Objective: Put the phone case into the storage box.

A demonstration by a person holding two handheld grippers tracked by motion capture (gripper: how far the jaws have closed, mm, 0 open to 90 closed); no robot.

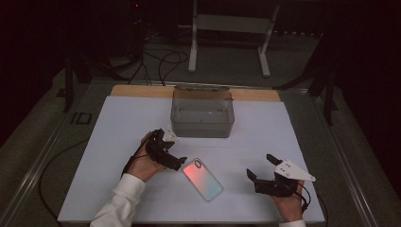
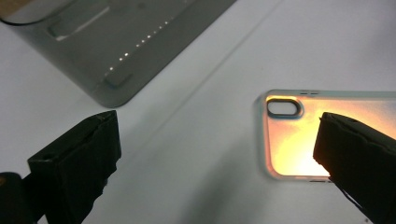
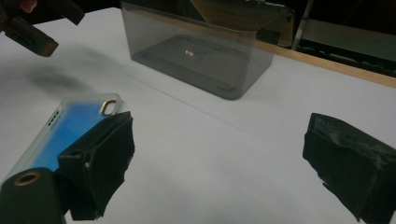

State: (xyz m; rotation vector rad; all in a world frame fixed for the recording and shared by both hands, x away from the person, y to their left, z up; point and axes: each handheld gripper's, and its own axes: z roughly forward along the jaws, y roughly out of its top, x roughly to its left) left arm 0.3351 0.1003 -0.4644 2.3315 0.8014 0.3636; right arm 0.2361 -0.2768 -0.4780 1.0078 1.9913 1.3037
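A phone case (image 1: 203, 178) with a pink-to-teal sheen lies flat on the white sheet, camera cut-out toward the far left. My left gripper (image 1: 171, 152) hovers just left of the case's top end, open and holding nothing. In the left gripper view the case (image 2: 289, 140) glows orange beside the right jaw, and the left gripper (image 2: 215, 154) has bare sheet between its jaws. My right gripper (image 1: 261, 166) stands open to the right of the case, apart from it. In the right gripper view the right gripper (image 3: 219, 158) is open and the case (image 3: 74, 123) lies behind its left jaw.
A smoky transparent box (image 1: 202, 113) stands at the back middle of the sheet, seen too as the box (image 2: 116, 42) and the box (image 3: 201, 51). The white sheet (image 1: 118, 156) covers a wooden board. A white frame stand (image 1: 229, 28) and cables lie on the floor beyond.
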